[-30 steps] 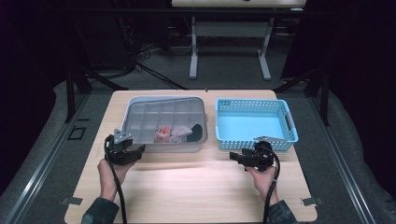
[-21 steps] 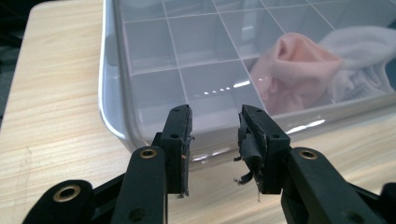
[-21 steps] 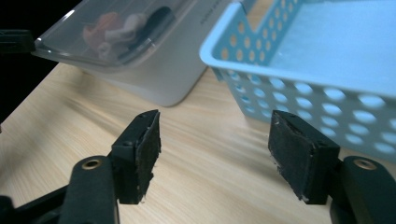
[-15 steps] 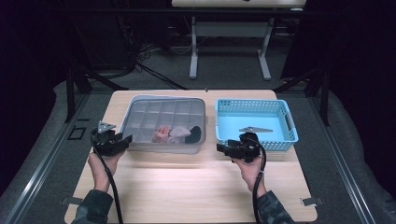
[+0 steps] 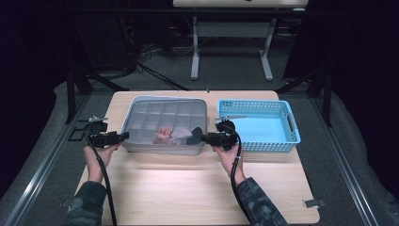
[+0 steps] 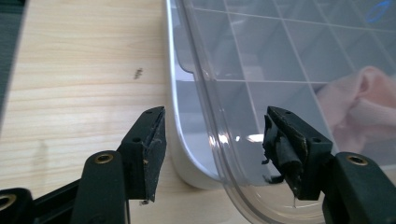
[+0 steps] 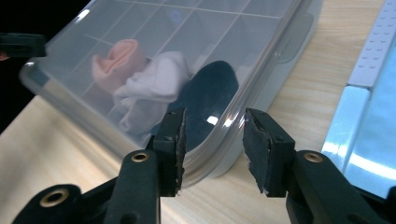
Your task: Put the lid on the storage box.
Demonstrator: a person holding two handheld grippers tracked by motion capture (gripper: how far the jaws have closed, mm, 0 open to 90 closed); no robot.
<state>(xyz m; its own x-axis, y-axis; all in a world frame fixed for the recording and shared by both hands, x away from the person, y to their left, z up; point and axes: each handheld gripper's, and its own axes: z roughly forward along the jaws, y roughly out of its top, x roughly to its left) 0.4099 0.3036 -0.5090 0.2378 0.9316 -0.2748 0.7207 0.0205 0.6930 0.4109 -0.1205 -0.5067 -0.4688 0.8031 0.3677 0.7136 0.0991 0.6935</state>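
A clear-lidded grey box (image 5: 164, 113) with grid compartments sits mid-table and holds pink (image 7: 116, 58), white (image 7: 149, 84) and dark (image 7: 210, 93) rolled cloths. My left gripper (image 5: 125, 136) is at its front left corner. Its jaws have just been opening and stand astride the lid's rim (image 6: 205, 116) without touching it, left gripper (image 6: 212, 116) open. My right gripper (image 5: 203, 138) is at the front right corner. Its jaws have just been closing, one on each side of the lid's edge (image 7: 224, 128), with gaps still showing at the pads, right gripper (image 7: 215, 116) open.
A blue plastic basket (image 5: 291, 125) stands right of the box, close to my right hand, with a thin grey thing (image 5: 234, 117) at its back left. Bare wooden table (image 5: 188, 188) lies in front. The table's left edge is near my left hand.
My right gripper has moved left from in front of the basket to the box's front right corner. The left one has shifted left and away to the box's front left corner.
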